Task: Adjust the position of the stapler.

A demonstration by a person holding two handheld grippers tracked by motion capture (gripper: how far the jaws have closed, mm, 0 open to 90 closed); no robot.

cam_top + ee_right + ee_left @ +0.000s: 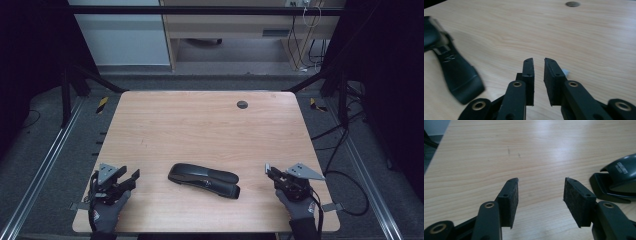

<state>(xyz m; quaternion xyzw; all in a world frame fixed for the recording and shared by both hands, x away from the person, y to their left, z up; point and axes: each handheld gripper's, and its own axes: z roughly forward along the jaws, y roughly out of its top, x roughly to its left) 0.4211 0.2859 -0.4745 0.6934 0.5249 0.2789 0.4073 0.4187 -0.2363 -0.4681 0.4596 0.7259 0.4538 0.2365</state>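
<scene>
On the bench (200,125), at its near left corner, the left hand-held gripper (131,178) sits with jaws wide apart and nothing between them. The black stapler (204,180) lies flat near the middle of the near edge, well apart from both. At the near right, the right hand-held gripper (269,170) has jaws narrowly parted, holding nothing.

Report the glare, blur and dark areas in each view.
High view: dim, with black surroundings; the stapler is a dark shape. Left gripper view: white glare on the table; sharp pads. Right gripper view: the stapler is blurred at the left edge.
</scene>
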